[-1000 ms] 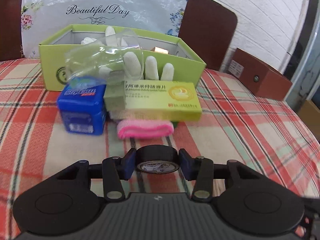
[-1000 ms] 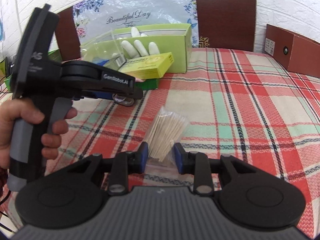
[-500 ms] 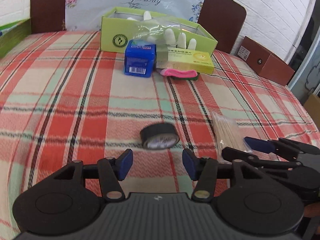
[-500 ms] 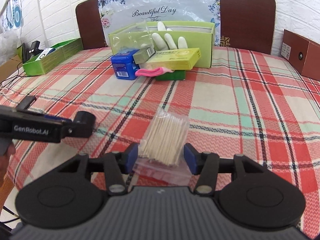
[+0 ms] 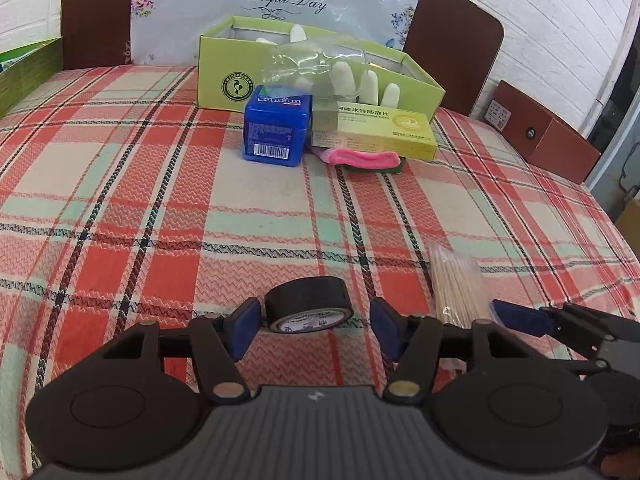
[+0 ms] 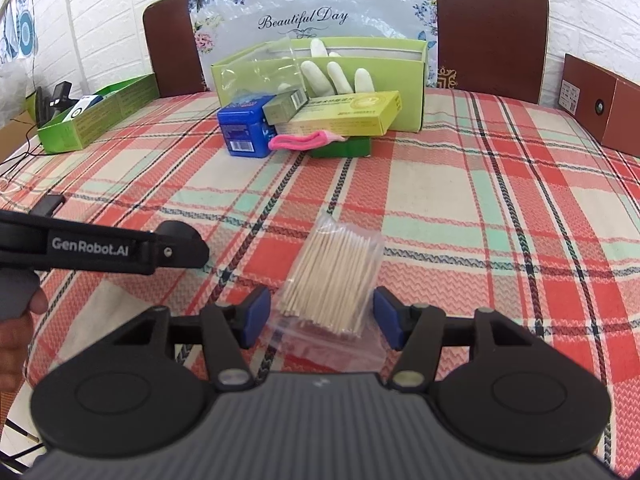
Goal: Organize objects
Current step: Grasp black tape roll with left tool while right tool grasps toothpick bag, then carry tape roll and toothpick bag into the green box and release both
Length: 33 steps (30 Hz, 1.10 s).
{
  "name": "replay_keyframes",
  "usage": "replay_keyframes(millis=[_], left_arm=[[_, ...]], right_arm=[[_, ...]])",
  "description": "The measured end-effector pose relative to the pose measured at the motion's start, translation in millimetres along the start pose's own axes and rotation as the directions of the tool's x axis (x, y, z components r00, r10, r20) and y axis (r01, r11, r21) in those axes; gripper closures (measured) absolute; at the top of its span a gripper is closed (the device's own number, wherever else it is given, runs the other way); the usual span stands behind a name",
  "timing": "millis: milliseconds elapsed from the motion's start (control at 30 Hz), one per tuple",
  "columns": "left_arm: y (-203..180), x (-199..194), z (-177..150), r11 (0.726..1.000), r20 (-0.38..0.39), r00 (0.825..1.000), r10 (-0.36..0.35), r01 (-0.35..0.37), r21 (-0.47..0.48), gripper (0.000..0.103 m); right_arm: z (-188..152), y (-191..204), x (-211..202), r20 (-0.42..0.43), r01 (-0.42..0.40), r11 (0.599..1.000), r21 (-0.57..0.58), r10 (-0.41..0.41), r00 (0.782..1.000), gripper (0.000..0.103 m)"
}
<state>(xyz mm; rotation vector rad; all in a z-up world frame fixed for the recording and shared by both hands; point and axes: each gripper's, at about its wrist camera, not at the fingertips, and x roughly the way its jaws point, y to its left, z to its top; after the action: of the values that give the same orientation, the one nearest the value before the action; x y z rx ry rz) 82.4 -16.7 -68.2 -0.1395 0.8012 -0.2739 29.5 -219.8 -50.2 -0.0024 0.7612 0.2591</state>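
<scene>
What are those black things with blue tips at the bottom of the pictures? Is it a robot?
No robot here. A person holds a hand-held gripper in each hand, like big tongs, and each carries a camera looking out along its two blue-tipped fingers. One picture comes from the left hand-held gripper, the other from the right hand-held gripper. Both are open and hold nothing. A roll of black tape lies on the checked tablecloth between the left one's fingers, and a bag of thin wooden sticks lies between the right one's. Farther back stand a green box with white gloves, a blue box and a yellow box.
</scene>
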Motion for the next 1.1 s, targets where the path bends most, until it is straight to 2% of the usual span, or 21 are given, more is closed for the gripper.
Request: replay_keyframes(millis=[167, 233, 300, 400, 533, 667, 833, 1100], left_arm=[[3.1, 1.8, 4.0, 0.999, -0.003, 1.000, -0.025, 0.025, -0.041, 0.040], [1.2, 3.5, 4.3, 1.000, -0.007, 1.000, -0.018, 0.018, -0.016, 0.043], [0.0, 3.7, 3.6, 1.000, -0.003, 1.000, -0.010, 0.010, 0.002, 0.052], [1.1, 4.4, 3.3, 1.000, -0.005, 1.000, -0.009, 0.009, 0.010, 0.054], [-1.0, 2.4, 2.8, 1.000, -0.007, 1.000, -0.011, 0.012, 0.027, 0.054], [-2.0, -3.0, 3.7, 0.999, -0.008, 1.000, -0.028, 0.028, 0.026, 0.054], [-3.2, -20.8, 16.1, 0.998, 0.036, 0.998, -0.057, 0.056, 0.036, 0.054], [0.7, -56.1, 64.9, 0.996, 0.179, 0.980, -0.081, 0.073, 0.051, 0.054]], right_arm=[[1.2, 3.4, 6.1, -0.002, 0.001, 1.000, -0.009, -0.001, 1.000, 0.040], [0.7, 5.6, 8.3, -0.001, 0.009, 1.000, -0.014, -0.009, 1.000, 0.040], [0.2, 7.3, 10.0, 0.002, 0.018, 1.000, -0.023, -0.018, 1.000, 0.040], [-1.0, 10.0, 11.6, 0.010, 0.038, 0.998, -0.048, -0.038, 0.999, 0.048], [-0.9, 11.4, 11.5, 0.022, 0.044, 0.997, -0.061, -0.043, 0.999, 0.068], [0.6, 11.8, 8.6, 0.027, 0.037, 0.998, -0.058, -0.035, 0.999, 0.076], [7.9, 10.7, -3.4, 0.054, 0.009, 0.999, -0.045, -0.006, 0.999, 0.077], [46.9, 5.5, -31.5, 0.182, -0.024, 0.999, -0.044, 0.032, 0.983, 0.077]])
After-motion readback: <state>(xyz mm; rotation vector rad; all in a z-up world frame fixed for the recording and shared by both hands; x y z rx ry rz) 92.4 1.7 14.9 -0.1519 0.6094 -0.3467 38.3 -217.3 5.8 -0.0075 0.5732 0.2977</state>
